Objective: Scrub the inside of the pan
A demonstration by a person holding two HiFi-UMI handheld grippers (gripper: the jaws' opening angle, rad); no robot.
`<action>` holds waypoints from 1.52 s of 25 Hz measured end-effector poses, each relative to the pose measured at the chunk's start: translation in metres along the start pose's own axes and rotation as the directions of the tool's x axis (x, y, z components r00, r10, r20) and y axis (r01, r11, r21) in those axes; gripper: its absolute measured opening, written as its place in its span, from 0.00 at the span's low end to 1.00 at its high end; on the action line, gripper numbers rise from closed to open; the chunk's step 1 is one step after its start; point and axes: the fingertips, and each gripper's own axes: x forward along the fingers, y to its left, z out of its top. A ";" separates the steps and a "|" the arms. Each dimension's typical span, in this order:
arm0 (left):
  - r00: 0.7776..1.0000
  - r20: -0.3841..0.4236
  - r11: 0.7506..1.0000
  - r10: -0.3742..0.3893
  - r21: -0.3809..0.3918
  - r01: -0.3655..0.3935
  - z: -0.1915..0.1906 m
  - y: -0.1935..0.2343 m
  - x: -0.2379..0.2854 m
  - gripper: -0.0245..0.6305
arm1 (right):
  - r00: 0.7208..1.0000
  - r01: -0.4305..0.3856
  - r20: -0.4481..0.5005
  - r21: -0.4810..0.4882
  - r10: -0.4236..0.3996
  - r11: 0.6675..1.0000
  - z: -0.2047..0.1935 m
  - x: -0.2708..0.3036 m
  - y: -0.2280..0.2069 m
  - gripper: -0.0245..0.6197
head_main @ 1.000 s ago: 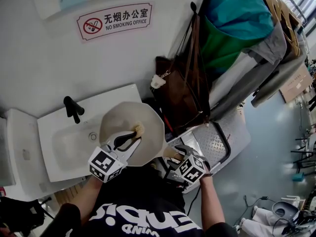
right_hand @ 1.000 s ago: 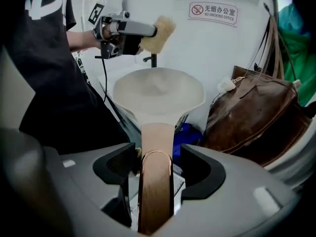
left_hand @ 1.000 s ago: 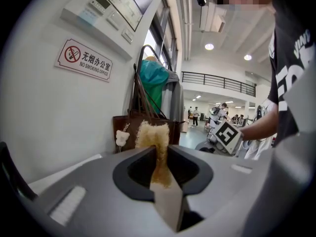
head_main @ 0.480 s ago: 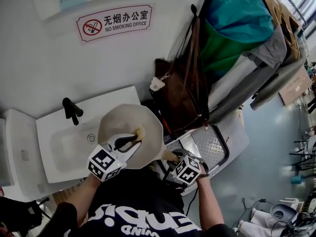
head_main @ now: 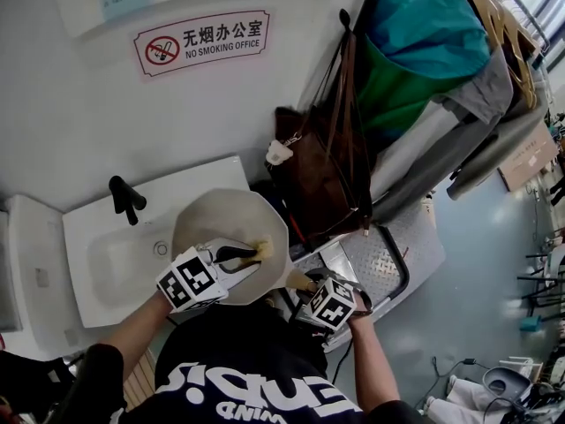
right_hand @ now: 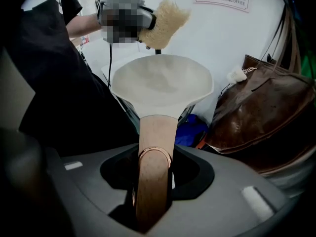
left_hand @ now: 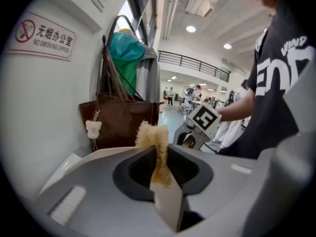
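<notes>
A cream pan (head_main: 222, 222) hangs over the right end of the sink, its wooden handle (head_main: 303, 280) pointing back at me. My right gripper (head_main: 311, 289) is shut on that handle (right_hand: 157, 147); its jaws have just been closing round it. My left gripper (head_main: 250, 254) is shut on a tan scrub sponge (head_main: 263, 251), which sits over the pan's near right part. In the right gripper view the sponge (right_hand: 165, 18) hovers just above the far rim of the pan (right_hand: 163, 80). In the left gripper view the sponge (left_hand: 155, 144) stands pinched between the jaws.
A white sink (head_main: 101, 259) with a black tap (head_main: 126, 198) lies under and left of the pan. A brown bag (head_main: 322, 170) and hanging clothes (head_main: 424, 34) crowd the right side. A metal tread plate (head_main: 388, 254) lies on the floor below them. The wall carries a no-smoking sign (head_main: 201, 38).
My left gripper has swung right and lower with the sponge, from the pan's middle toward its near right side. The pan and the right gripper have stayed about where they were.
</notes>
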 end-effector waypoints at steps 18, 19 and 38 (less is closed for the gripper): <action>0.968 -0.146 0.979 -0.203 -0.017 0.202 -0.083 -0.032 0.094 0.14 | 1.000 0.006 -0.028 -0.004 -0.006 1.000 0.000 0.000 0.000 0.29; 0.969 -0.143 0.979 -0.202 -0.026 0.200 -0.083 -0.030 0.096 0.14 | 1.000 0.009 -0.030 -0.006 -0.009 1.000 0.000 -0.001 0.000 0.29; 0.993 -0.098 0.982 0.073 -0.170 -0.088 -0.076 0.054 0.126 0.14 | 0.998 0.019 -0.051 -0.042 -0.021 0.999 0.002 -0.001 -0.003 0.30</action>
